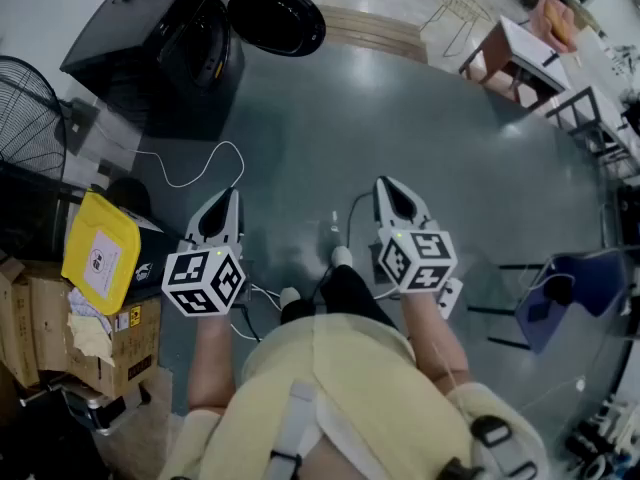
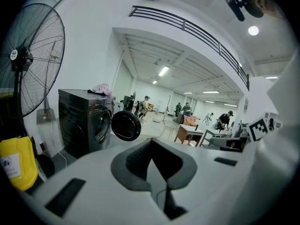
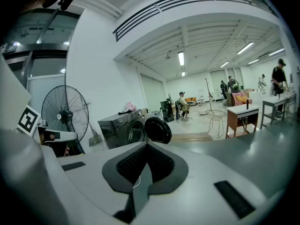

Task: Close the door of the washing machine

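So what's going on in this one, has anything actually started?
A person stands on the grey floor holding a claw in each hand. The left claw and the right claw are both shut and empty, pointing toward the dark washing machine ahead. Its round door stands wide open. Bare floor separates both claws from it, so the closing has not begun.

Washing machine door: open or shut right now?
Open: the round door stands swung out from the washing machine, clear of its drum opening.
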Available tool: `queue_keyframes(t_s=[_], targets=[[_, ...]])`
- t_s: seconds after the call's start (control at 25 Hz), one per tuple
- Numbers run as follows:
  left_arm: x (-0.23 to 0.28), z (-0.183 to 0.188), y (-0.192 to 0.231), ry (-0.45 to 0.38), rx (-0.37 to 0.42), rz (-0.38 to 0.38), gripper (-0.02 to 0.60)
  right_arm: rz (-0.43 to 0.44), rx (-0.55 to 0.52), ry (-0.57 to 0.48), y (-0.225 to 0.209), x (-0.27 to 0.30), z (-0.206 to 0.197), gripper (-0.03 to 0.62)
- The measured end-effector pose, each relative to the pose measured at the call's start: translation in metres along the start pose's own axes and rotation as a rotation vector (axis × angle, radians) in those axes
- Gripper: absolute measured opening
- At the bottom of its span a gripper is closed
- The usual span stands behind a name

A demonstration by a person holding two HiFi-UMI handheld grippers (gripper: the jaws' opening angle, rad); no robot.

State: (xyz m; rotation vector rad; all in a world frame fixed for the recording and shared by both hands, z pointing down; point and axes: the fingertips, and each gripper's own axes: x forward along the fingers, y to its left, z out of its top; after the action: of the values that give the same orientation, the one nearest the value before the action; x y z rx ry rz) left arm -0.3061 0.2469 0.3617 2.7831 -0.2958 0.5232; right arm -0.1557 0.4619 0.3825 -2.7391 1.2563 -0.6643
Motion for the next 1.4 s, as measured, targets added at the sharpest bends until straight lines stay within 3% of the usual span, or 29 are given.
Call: queue_keyframes(t_s=[0.56,0.92,1.12,1.4], targets=[[0.040,0.006,-0.020,-0.003,-0.021,0.048,0.003,0.038,0.014,0.021,-0.047,0.032,0.014,0.005],[0.076,0.020,-0.039,-0.048,-0.042,0.084,0.003,0.125,0.011,0.014,-0.077,0.067,0.035,0.006],[0.091,0.022,-0.052,-0.055,-0.095,0.095,0.003,0.190,0.015,0.055,-0.085,0.088,0.037,0.006],[0.098,0.025,-0.030,-0.041,-0.109,0.168,0.003,0.261,0.034,0.093,-0.075,0.117,0.035,0.006]])
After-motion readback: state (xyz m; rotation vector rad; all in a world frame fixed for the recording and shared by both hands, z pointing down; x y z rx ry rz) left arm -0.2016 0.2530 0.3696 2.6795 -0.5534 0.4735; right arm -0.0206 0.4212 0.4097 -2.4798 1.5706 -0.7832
